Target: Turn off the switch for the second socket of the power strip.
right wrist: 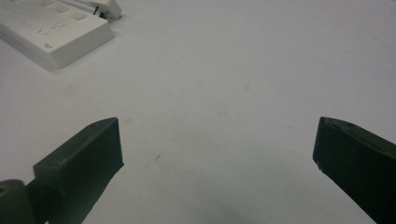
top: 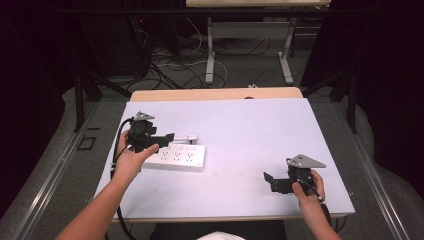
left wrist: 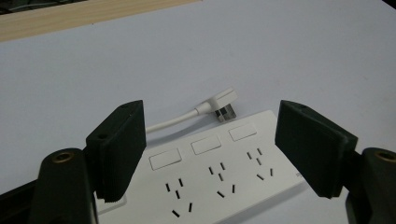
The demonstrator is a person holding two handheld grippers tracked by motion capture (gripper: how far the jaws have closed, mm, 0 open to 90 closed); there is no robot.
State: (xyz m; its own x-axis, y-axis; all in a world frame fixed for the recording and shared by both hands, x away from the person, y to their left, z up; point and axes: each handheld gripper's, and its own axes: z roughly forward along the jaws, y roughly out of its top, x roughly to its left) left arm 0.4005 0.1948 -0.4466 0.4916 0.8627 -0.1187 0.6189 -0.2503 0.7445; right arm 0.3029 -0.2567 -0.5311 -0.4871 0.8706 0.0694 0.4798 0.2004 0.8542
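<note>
Closest to the person's side, the right gripper [top: 270,181] sits low over the bare white table [top: 260,130], held in the right hand [top: 309,192] near the front right corner. Its jaws are spread wide with nothing between them, just tabletop (a few faint smudges on it, if you look in the right gripper view).

A bit further in and over to the left lies the white power strip [top: 176,157], flat on the table with its sockets facing up. Three sockets, each with a rocker switch above it. Its white plug [left wrist: 224,103] rests on the table just beyond the strip's far edge, prongs toward the strip, with the cord [left wrist: 173,122] curving back behind the left jaw.

The left gripper [top: 167,137], in the left hand [top: 131,157], hangs over the strip's left end, jaws wide apart and gripping nothing. I can't tell whether the hand touches the strip.

Past the table's wooden far edge [top: 215,93], there's a mess of cables [top: 170,70] on the floor and another desk's legs [top: 210,50].
</note>
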